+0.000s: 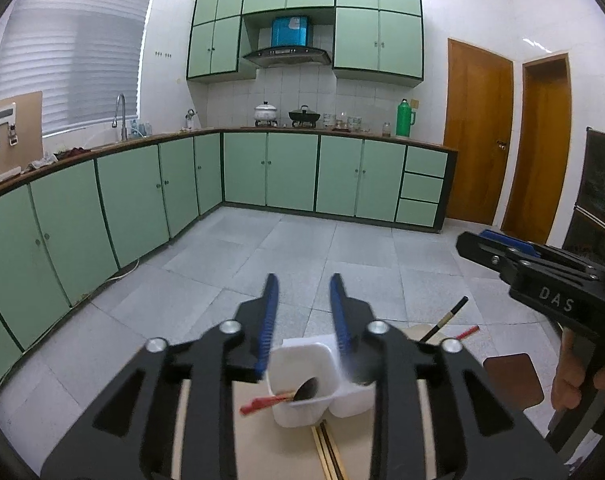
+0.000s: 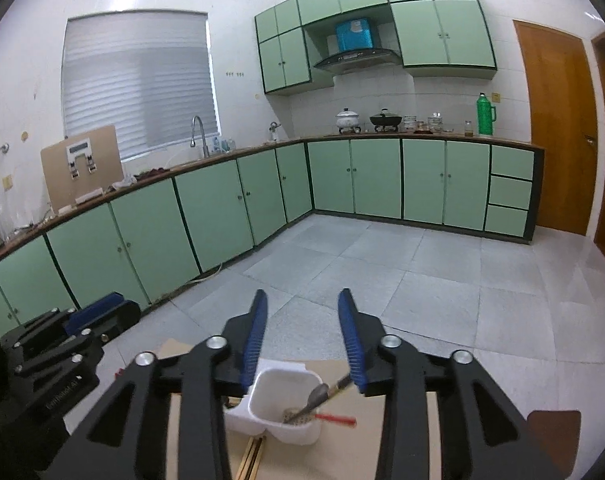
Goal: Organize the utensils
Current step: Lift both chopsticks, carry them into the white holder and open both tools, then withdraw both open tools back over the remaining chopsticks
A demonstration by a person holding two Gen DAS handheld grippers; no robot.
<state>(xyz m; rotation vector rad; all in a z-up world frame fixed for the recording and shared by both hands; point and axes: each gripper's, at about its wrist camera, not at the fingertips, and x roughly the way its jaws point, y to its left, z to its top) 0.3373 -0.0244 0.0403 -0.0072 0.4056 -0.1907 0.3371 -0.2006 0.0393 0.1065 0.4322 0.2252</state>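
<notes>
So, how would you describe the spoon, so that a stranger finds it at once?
Start at the pale table under both grippers and find the white two-part holder. The spoon leans in one compartment, dark metal with a rounded bowl, unlike the thin red-tipped chopstick beside it.

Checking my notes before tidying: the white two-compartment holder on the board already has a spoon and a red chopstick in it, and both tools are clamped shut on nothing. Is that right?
Not quite. The white holder does hold a spoon and a red chopstick, but both tools stand open: the left tool in the left wrist view and the right tool in the right wrist view, each empty.
</notes>
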